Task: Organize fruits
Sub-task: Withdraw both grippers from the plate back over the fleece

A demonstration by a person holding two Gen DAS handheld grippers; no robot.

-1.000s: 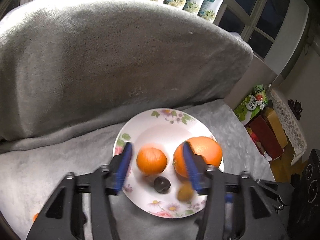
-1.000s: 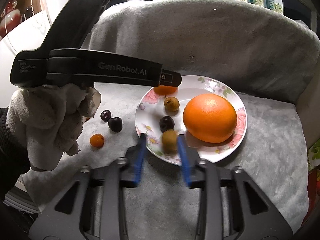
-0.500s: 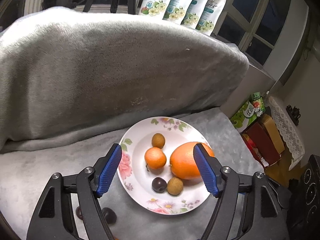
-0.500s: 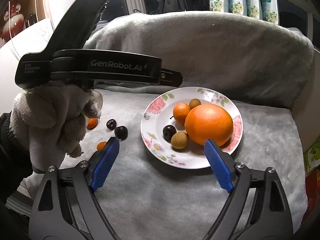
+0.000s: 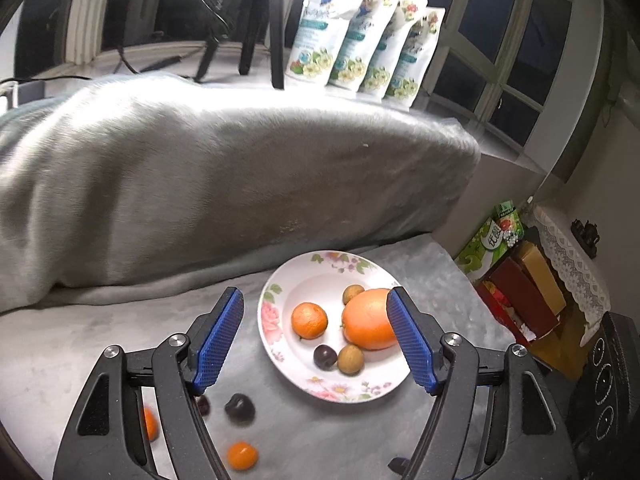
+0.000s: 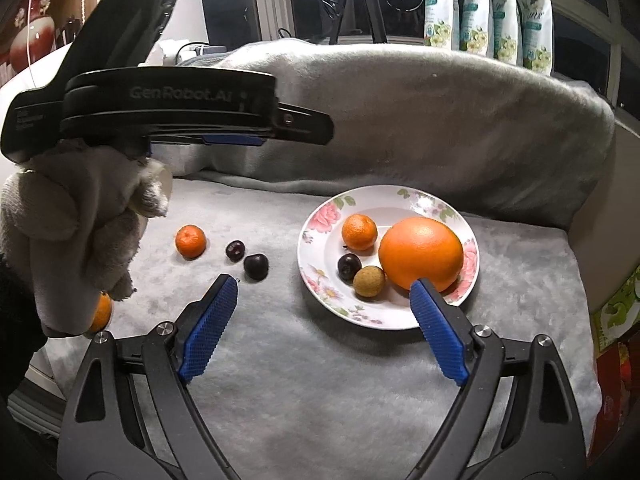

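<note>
Right hand-held gripper (image 6: 322,320): black plastic frame with triangular cut-outs, silver screws at the joints, blue ribbed pads (image 6: 208,330). Left hand-held gripper (image 5: 316,338): same build; its side bears pale lettering, apparently "GenRobot.AI". Left hand (image 6: 76,232): worn grey knitted glove above a dark sleeve.

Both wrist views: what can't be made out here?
- Second longan: left view only; in the right view the big orange hides it.
- Small orange fruit: right view, mostly behind the gloved hand.
- One cherry and an orange fruit: left view, half hidden by the left gripper's finger.
</note>
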